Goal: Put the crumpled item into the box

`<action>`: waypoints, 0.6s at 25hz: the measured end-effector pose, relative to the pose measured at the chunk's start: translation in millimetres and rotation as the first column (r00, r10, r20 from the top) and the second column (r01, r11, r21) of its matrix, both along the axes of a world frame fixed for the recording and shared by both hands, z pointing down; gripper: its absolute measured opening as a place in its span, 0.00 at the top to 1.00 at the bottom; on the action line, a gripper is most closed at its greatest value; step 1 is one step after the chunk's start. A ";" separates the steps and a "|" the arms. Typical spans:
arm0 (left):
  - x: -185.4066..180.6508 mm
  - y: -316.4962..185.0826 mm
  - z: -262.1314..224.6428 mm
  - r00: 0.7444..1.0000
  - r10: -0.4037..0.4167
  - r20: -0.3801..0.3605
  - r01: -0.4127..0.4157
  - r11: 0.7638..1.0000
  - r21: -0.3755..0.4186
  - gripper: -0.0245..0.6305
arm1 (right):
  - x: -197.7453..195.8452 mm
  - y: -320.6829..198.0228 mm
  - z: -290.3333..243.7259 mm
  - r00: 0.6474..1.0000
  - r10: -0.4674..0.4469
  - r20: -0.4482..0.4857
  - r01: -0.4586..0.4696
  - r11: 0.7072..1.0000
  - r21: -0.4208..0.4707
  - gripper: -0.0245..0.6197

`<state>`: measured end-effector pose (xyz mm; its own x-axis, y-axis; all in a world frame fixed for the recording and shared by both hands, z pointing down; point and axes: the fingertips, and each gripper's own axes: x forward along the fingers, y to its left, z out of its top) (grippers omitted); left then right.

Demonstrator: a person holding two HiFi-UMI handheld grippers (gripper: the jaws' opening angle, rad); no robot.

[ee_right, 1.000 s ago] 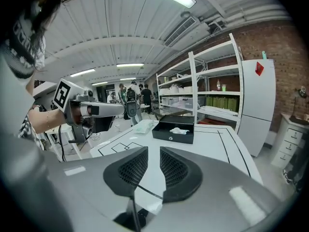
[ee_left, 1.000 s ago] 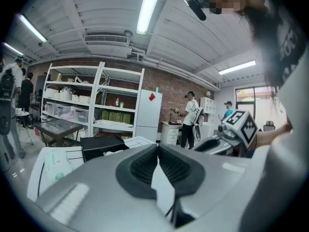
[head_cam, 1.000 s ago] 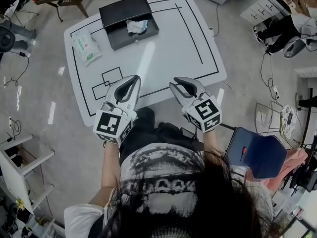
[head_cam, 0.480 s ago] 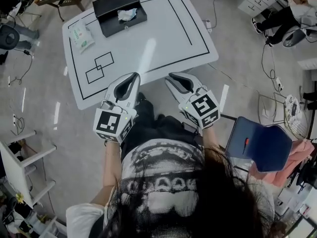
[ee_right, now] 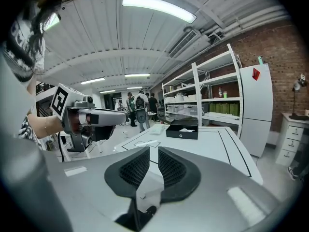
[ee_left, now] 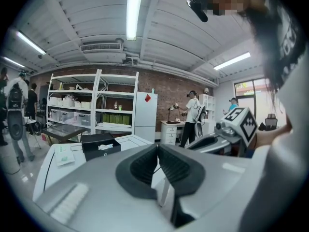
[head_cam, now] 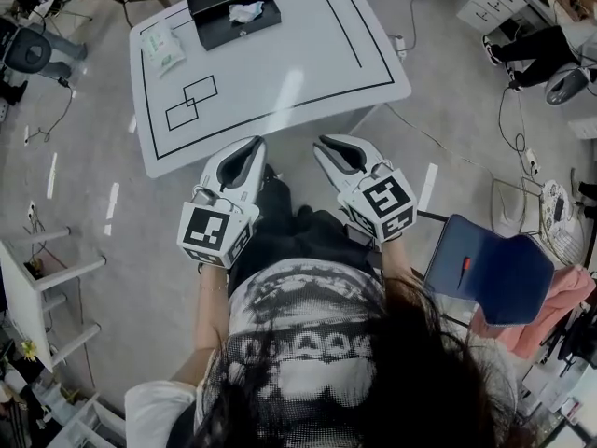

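**Task step.** The crumpled item (head_cam: 246,11) lay inside the black box (head_cam: 239,30), which stood at the far left corner of the white surface (head_cam: 289,73). A white-and-green packet (head_cam: 160,45) lay just left of the box, on the surface. Judged from this layout, the placement step was complete and no item remained to be carried.

**Next move.** No further grasp appeared necessary. If a check was wanted, it called only for confirming that the crumpled item sat fully below the box rim. From the head view it appeared to do so.

**Pose.** The person stood off the near edge of the surface. Both grippers were held low and close to the body, well apart from the box and over the floor rather than the surface. Both pointed toward the far side.

**Gripper state.**
- The left gripper (head_cam: 250,149) had its pads brought together at the tips, with nothing between them.
- The right gripper (head_cam: 328,146) had its pads drawn in to a thin slit. It was also empty.
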<state>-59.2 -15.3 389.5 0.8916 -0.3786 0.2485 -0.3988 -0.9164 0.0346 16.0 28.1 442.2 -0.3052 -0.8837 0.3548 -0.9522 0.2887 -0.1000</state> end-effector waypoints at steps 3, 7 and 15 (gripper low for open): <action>-4.0 6.4 -3.3 1.000 -0.008 0.009 0.008 1.000 0.008 0.96 | -3.6 5.2 -4.7 1.000 -0.005 0.008 0.005 1.000 0.014 0.87; -7.4 12.9 -7.2 1.000 -0.013 0.016 0.013 1.000 0.016 0.96 | -6.0 9.2 -9.4 1.000 -0.013 0.012 0.013 1.000 0.027 0.89; -12.1 12.6 -7.6 0.999 -0.023 0.027 0.023 1.000 0.010 0.96 | -10.6 2.9 -14.1 0.999 -0.028 0.016 0.027 0.999 0.040 0.93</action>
